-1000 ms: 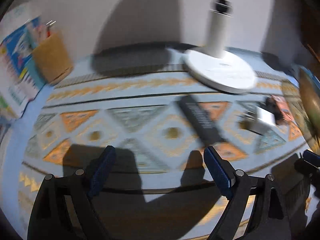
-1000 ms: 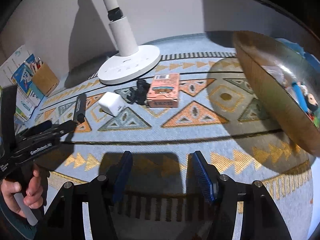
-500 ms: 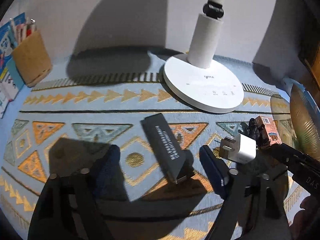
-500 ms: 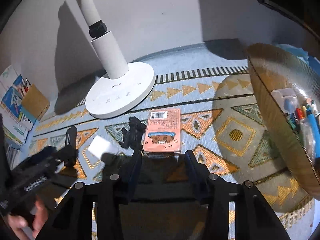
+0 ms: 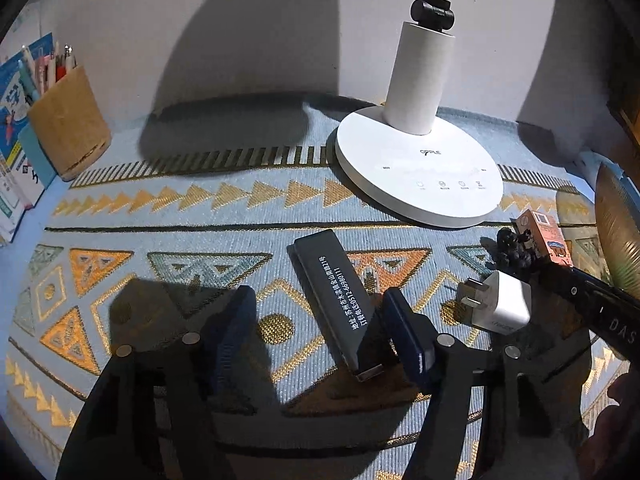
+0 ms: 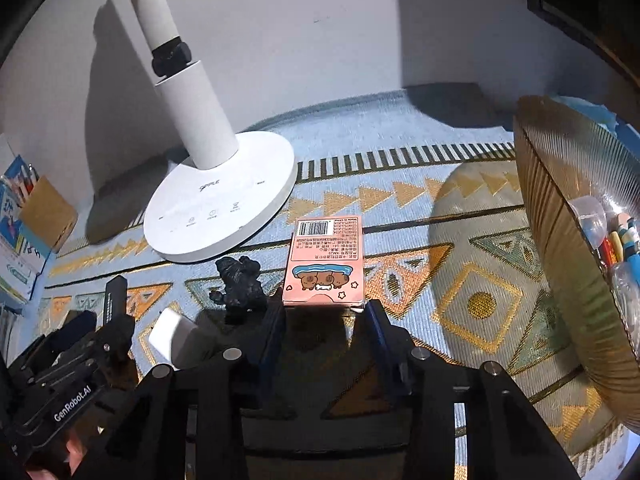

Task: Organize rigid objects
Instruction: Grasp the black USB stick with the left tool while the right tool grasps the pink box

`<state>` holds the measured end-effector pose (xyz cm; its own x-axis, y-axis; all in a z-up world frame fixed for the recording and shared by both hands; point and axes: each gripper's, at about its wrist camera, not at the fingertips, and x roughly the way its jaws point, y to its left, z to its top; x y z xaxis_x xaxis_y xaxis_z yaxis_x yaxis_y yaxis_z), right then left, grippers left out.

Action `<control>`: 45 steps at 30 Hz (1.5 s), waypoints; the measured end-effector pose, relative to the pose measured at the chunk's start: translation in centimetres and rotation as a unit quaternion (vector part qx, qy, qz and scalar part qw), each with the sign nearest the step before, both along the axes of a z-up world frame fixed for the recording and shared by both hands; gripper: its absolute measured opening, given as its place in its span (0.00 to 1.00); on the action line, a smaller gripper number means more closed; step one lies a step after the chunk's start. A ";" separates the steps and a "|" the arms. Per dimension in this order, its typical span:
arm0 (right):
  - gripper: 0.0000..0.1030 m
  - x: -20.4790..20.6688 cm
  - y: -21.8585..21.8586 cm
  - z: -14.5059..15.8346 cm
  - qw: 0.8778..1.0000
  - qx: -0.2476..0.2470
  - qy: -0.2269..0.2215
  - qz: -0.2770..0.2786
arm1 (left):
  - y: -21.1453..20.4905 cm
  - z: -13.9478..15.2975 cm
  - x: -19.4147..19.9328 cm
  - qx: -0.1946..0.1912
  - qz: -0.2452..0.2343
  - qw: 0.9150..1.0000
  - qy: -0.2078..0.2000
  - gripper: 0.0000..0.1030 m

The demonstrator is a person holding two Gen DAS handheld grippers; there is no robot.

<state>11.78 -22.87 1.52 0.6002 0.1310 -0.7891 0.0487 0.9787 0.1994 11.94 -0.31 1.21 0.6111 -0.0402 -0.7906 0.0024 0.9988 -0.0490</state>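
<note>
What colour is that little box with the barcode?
The box is pink, with cartoon brown animals printed on it; the right wrist view shows it best.

- left gripper came forward to the black stick; jaws closing, stick now between them, left pad not touching
- right gripper moved up to the pink box; jaws closing at its near end

Both views are sharp, without motion blur. Hard light from above and behind throws dark shadows onto the patterned mat and the far wall. Fisheye bending curves the edges; the corners go black.
</note>
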 end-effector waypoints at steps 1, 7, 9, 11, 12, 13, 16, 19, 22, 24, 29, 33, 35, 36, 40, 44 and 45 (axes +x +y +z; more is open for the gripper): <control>0.39 0.0 -0.2 0.0 1.000 0.010 0.004 -0.001 | 0.1 0.0 0.0 -0.003 0.000 1.000 0.000 0.61; 0.41 0.1 -1.6 0.3 0.998 0.061 0.012 -0.020 | 0.0 0.1 -0.3 -0.003 -0.002 1.000 -0.005 0.61; 0.41 1.0 -1.5 0.2 0.998 0.058 0.017 -0.025 | -0.1 0.0 -0.3 -0.002 -0.003 1.000 -0.005 0.61; 0.41 1.7 -1.6 0.1 0.998 0.061 0.018 -0.030 | 0.0 0.0 -0.3 -0.004 -0.003 1.000 -0.006 0.62; 0.41 2.2 -1.4 0.1 0.998 0.054 0.016 -0.030 | 0.0 0.0 -0.3 -0.004 -0.003 1.000 -0.006 0.62; 0.41 2.5 -1.2 0.2 0.998 0.047 0.015 -0.030 | -0.1 0.0 -0.3 -0.003 -0.003 1.000 -0.006 0.62; 0.41 3.3 -0.6 0.2 0.999 0.025 0.014 -0.030 | -0.4 0.0 -0.3 0.006 -0.002 1.000 -0.005 0.62; 0.41 3.0 -1.3 0.2 0.998 0.056 0.018 -0.037 | -0.2 0.0 -0.3 0.000 -0.003 1.000 -0.006 0.62; 0.53 2.5 -3.1 0.2 0.991 0.115 0.018 -0.062 | -0.1 0.1 -0.3 -0.004 -0.002 1.000 -0.006 0.62; 0.54 3.2 -3.6 0.3 0.991 0.112 0.017 -0.076 | -0.1 0.1 -0.3 -0.005 -0.002 1.000 -0.008 0.62; 0.54 5.6 -2.1 0.4 0.995 0.054 0.024 -0.076 | 0.0 0.1 -0.3 -0.011 -0.001 1.000 -0.008 0.62; 0.45 6.7 0.0 0.2 0.997 -0.039 0.029 -0.067 | -0.3 0.1 -0.3 -0.001 -0.003 1.000 -0.008 0.62; 0.40 6.3 0.7 0.1 0.996 -0.070 0.025 -0.057 | -0.1 0.2 -0.4 -0.012 -0.008 1.000 -0.010 0.54; 0.39 5.9 0.7 0.1 0.996 -0.067 0.023 -0.044 | 0.1 0.2 -0.5 -0.022 -0.016 1.000 -0.010 0.42; 0.39 2.9 -0.7 0.4 0.998 -0.047 0.027 -0.016 | -0.8 0.4 -2.4 0.019 -0.091 0.996 -0.002 0.22; 0.39 -1.7 -2.5 0.4 0.998 -0.039 0.042 -0.016 | -0.5 0.6 -5.5 -0.016 -0.171 0.985 0.008 0.21; 0.39 -3.3 -2.8 0.4 0.999 -0.027 0.040 -0.001 | -0.2 0.7 -6.2 -0.026 -0.183 0.983 0.008 0.21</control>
<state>8.49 -25.66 1.96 0.5348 0.0858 -0.8406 0.0653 0.9877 0.1423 5.72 -0.49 1.88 0.5348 -0.2965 -0.7912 0.3605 0.9270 -0.1038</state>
